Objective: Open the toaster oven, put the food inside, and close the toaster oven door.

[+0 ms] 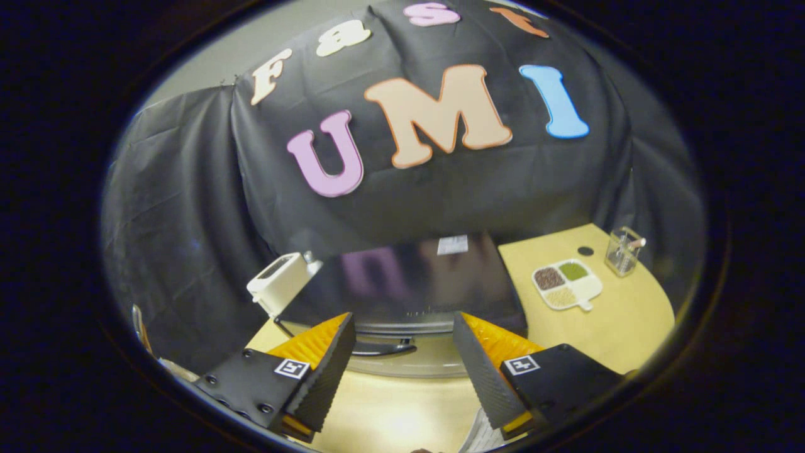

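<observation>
- Hand-held gripper (404, 352) sits low in the frame's bottom centre, its two fingers spread well apart with nothing between them; it looks down from above and in front of the oven, tilted towards the oven's top and handle.
- Black, glossy box-shaped toaster oven (409, 280) fills the middle of the frame just ahead of the fingers. Its shiny top mirrors the booth wall. Its door looks closed, with the dark curved door handle (383, 347) running across the gap between the fingertips, just beyond them.
- Pale yellow wooden table (629, 333) carries the oven and spreads to the lower right and under the fingers.
- White slot toaster (280, 283) stands at the oven's left corner, left of centre.
- White four-compartment tray of grains and beans (566, 286) lies on the table right of the oven, well apart from it.
- Clear glass cup (622, 250) stands beyond the tray, towards the right edge.
- Progress, as a judgement: a closed door and an empty gripper fit two stages, either food waiting elsewhere and the door yet to be pulled, or food already shut inside. The oven's inside is hidden, and I cannot make out a food item for loading, so neither reading can be settled.
</observation>
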